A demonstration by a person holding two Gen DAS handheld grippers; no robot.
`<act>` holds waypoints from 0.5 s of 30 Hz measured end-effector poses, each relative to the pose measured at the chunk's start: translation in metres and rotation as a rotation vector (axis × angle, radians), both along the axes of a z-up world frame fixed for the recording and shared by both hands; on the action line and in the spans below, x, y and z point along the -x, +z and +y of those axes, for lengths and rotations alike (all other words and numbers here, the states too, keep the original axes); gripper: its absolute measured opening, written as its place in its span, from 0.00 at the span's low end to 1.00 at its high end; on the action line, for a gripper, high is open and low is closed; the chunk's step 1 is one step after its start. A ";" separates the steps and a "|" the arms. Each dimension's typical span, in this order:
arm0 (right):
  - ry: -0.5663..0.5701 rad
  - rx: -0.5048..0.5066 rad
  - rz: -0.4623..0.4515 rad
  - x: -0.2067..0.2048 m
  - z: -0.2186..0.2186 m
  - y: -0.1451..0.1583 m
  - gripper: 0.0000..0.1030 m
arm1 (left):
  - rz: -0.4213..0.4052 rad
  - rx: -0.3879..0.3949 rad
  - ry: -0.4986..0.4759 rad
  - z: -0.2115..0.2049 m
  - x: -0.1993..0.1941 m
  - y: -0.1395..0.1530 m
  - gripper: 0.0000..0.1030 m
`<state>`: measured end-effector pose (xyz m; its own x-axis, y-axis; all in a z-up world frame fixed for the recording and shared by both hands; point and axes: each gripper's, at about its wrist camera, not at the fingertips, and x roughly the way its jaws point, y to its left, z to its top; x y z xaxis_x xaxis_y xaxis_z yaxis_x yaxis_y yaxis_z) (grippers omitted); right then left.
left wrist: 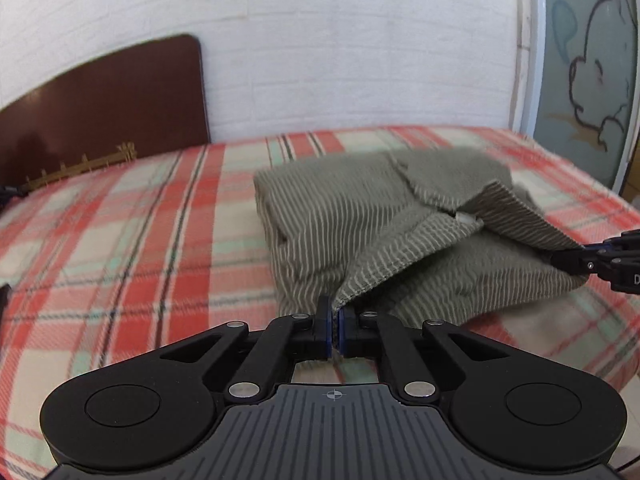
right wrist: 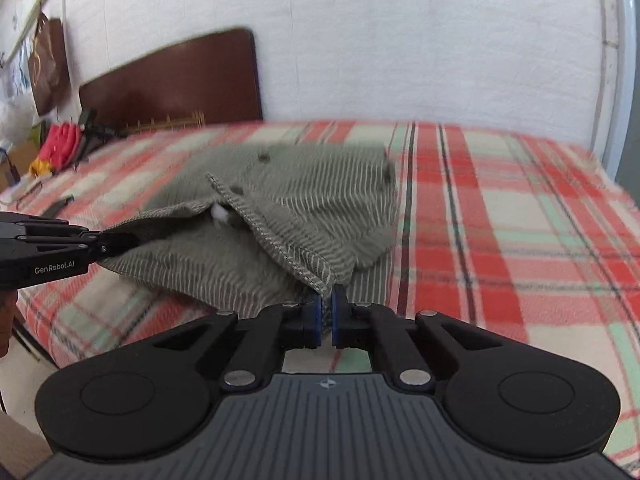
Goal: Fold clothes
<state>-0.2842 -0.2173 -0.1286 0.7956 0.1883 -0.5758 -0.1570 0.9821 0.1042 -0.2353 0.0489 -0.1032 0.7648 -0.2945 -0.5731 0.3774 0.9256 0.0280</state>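
Observation:
An olive green garment with thin white stripes (left wrist: 360, 216) lies partly folded on a plaid bed cover (left wrist: 140, 220). My left gripper (left wrist: 334, 320) is shut on its near hemmed corner and holds it a little above the bed. My right gripper (right wrist: 326, 312) is shut on another hemmed corner of the same garment (right wrist: 288, 208). In the left wrist view the right gripper (left wrist: 560, 258) comes in from the right edge. In the right wrist view the left gripper (right wrist: 120, 242) comes in from the left. A white label (right wrist: 220, 212) shows inside the lifted flap.
A dark brown headboard (left wrist: 108, 112) stands at the far left against a white wall (left wrist: 340, 48). A door with a cartoon picture (left wrist: 588, 72) is at the right. Red and yellow items (right wrist: 56, 148) lie beside the bed's far left. The bed edge (right wrist: 80, 344) runs near me.

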 end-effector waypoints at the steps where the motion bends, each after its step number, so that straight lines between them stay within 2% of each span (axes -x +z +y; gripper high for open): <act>1: -0.003 -0.008 0.011 -0.002 0.000 -0.004 0.05 | 0.001 -0.004 -0.006 -0.001 0.001 -0.006 0.00; 7: 0.008 -0.029 0.028 -0.003 -0.004 -0.010 0.05 | -0.030 -0.091 -0.061 -0.011 0.015 -0.013 0.00; 10: 0.032 -0.054 0.056 0.004 -0.006 -0.009 0.05 | -0.005 -0.058 -0.047 -0.005 0.017 -0.013 0.01; 15: 0.076 -0.084 0.090 0.008 -0.007 -0.008 0.05 | -0.011 -0.052 -0.021 0.000 0.020 -0.014 0.01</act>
